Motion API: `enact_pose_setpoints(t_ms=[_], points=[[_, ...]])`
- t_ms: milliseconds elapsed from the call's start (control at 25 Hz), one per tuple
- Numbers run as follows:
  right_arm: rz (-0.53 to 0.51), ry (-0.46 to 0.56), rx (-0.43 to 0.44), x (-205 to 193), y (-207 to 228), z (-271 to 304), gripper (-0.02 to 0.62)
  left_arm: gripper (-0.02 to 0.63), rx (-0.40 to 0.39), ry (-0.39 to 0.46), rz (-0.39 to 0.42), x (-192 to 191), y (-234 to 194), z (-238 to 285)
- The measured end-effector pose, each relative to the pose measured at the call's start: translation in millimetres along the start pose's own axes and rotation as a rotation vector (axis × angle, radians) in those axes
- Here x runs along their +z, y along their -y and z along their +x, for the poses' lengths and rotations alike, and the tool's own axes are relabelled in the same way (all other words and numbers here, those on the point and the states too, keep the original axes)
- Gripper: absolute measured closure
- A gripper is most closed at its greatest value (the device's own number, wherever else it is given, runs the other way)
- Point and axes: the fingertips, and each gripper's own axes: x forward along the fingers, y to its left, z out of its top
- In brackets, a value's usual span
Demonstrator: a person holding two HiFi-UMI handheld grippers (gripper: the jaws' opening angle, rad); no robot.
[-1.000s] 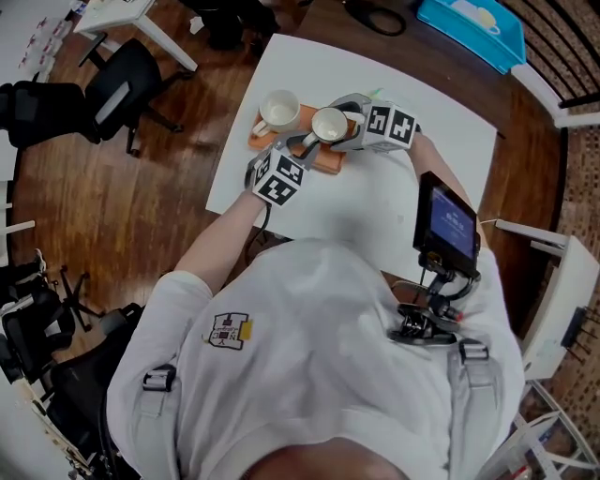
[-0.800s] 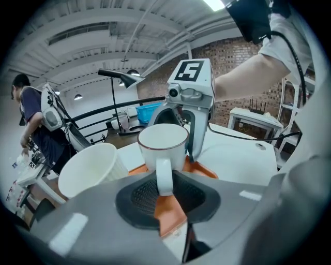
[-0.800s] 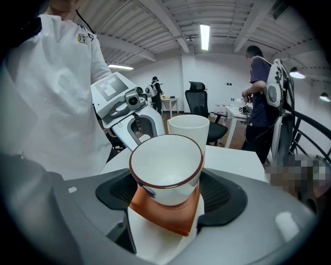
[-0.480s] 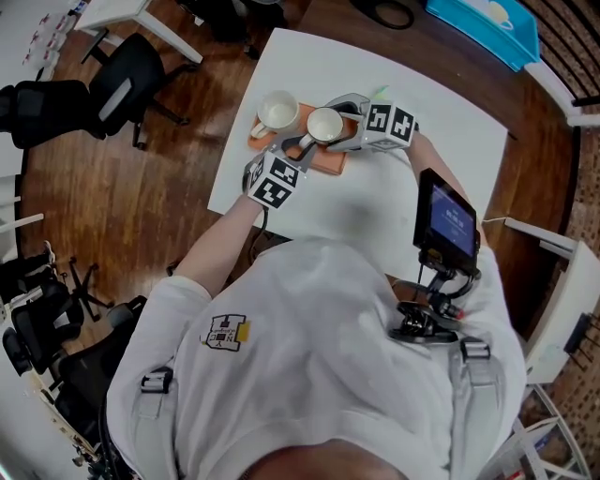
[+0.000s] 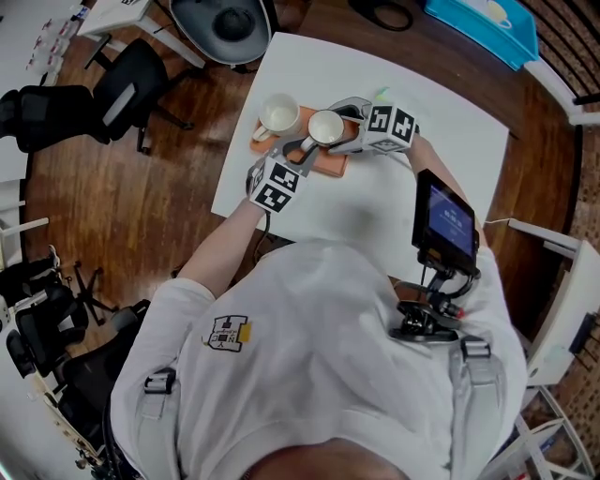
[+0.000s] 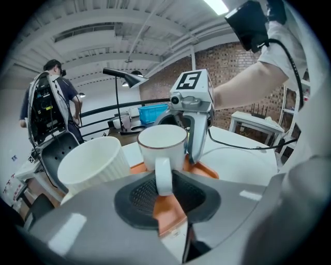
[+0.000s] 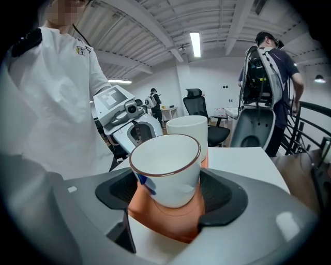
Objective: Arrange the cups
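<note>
Two cups stand on an orange tray [image 5: 328, 161] on the white table [image 5: 441, 141]. The brown-rimmed cup [image 5: 326, 126] is on the right and a ribbed white cup [image 5: 278, 112] on the left. My left gripper [image 5: 296, 150] reaches in from the near side. In the left gripper view its pads [image 6: 138, 194] pinch the cup's handle [image 6: 163, 176]. My right gripper [image 5: 343, 129] comes from the right. In the right gripper view it [image 7: 168, 189] clasps the cup's body [image 7: 166, 168], a pad against each side. The ribbed cup [image 7: 189, 127] stands just behind, untouched.
The tray lies close to the table's left edge [image 5: 234, 141]. Office chairs [image 5: 122, 84] and a grey seat [image 5: 220, 19] stand on the wood floor beyond it. A blue box [image 5: 478, 23] is at the far right. A person with a backpack [image 7: 269, 77] stands nearby.
Both grippers and both cups have kept their places. The head view has shifted slightly, bringing a grey chair seat into sight at the top.
</note>
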Motion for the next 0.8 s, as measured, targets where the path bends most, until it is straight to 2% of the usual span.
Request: enact_pose_setpoints(t_ms=[120,200,240,400,560,800], points=[[0.024,0.013,0.004,0.0,-0.3,0.0,0.201,0.524,-0.005,0.037,-0.006,1.7,-0.3,1.6],[0.03,0.013,0.002,-0.4,0.0,0.2,0.183,0.47,-0.008,0.066,-0.007,2.4,-1.3,2.1],[0.031,0.01,-0.001,-1.4,0.5,0.0,0.179,0.463,-0.008,0.073,-0.006,1.6,-1.5,2.3],[0.038,0.003,-0.029,-8.5,4.1,-5.2,0.177,0.457,0.004,0.079,-0.002,-5.2,-5.5,2.0],[0.066,0.011,-0.085,-12.2,7.4,-15.9,0.18,0.457,0.029,0.096,-0.032,-13.9,-16.8,-8.5],[0.113,0.03,-0.205,-17.5,-42.9,-46.3,0.211,0.457,0.039,0.128,-0.112,-41.3,8.9,-48.0]])
